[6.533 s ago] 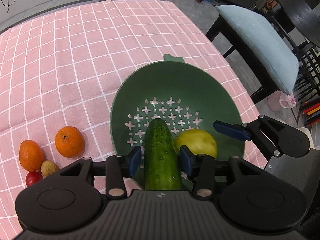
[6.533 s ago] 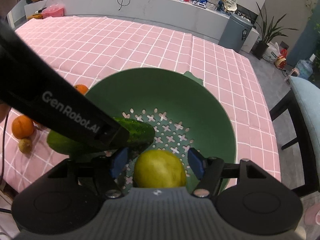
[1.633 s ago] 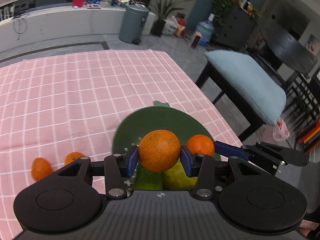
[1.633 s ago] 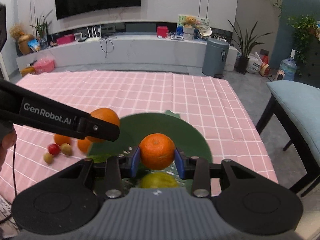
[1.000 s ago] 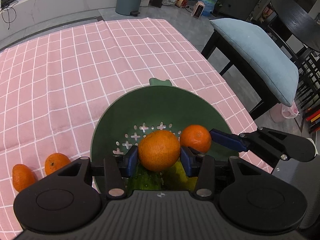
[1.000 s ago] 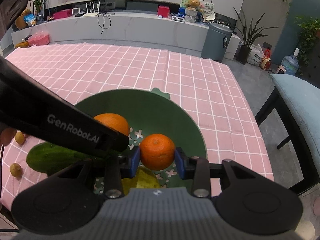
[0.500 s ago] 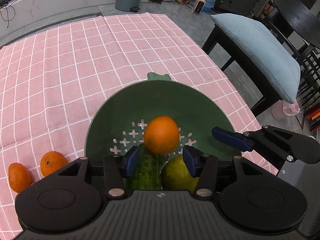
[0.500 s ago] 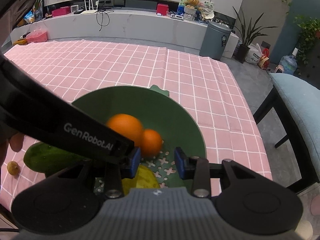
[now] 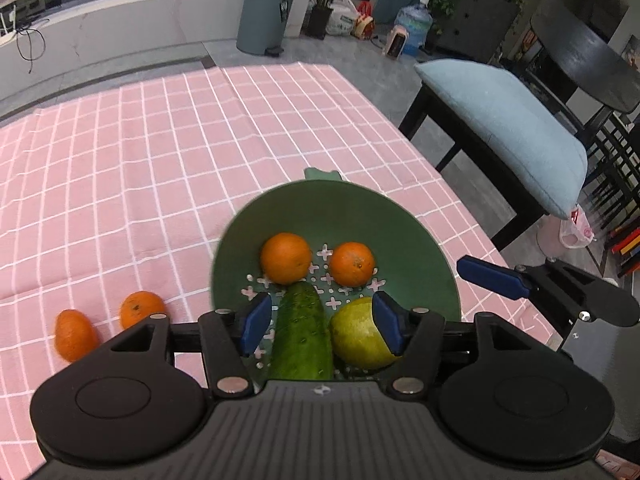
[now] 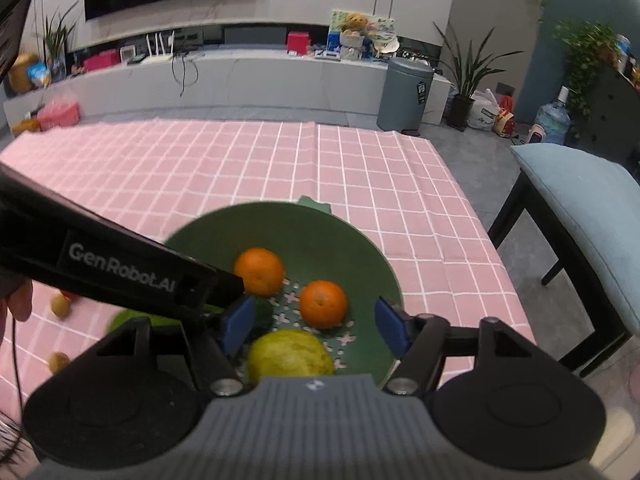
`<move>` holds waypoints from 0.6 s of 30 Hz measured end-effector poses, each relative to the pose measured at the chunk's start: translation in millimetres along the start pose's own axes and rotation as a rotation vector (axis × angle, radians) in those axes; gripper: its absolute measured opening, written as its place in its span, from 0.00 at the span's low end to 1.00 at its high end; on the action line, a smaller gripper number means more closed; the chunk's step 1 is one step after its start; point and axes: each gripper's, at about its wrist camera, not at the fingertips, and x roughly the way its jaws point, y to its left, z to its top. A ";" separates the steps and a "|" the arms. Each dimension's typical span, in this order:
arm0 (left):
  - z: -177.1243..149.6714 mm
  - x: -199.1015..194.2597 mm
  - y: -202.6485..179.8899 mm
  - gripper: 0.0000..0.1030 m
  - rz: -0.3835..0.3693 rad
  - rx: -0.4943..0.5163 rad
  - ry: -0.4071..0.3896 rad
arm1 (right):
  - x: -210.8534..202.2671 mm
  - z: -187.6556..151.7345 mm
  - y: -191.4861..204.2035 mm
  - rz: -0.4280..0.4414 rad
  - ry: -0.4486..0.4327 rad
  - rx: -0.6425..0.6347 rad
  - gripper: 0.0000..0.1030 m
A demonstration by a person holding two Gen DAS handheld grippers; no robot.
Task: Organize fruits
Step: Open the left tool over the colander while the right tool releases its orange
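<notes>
Two oranges (image 9: 108,324) sit on the cloth left of the bowl (image 9: 420,248), nearest the left gripper (image 9: 318,322); both grippers are spread, empty.

Both oranges released into the colander.
Left tool (image 9: 318,322) and right tool (image 10: 316,326) now spread wide and empty, pulled back above the green colander (image 9: 416,240); larger orange (image 9: 285,258) and smaller orange (image 9: 353,263) lying ahead of the fingertips, beyond cucumber (image 9: 302,334) and lemon (image 9: 356,338).
</notes>
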 end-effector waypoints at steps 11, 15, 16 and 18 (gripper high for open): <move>-28.1 -52.3 29.2 0.67 0.034 -0.019 -0.052 | -34.3 -8.7 32.1 0.105 -0.063 0.110 0.71; -43.6 -63.4 49.0 0.67 0.045 -0.036 -0.052 | -40.7 -18.0 50.8 0.163 -0.092 0.123 0.71; -47.7 -65.7 53.7 0.68 0.046 -0.039 -0.054 | -42.1 -19.7 55.9 0.179 -0.099 0.124 0.71; -54.8 -69.9 63.9 0.68 0.050 -0.051 -0.059 | -43.2 -23.0 68.2 0.208 -0.104 0.116 0.69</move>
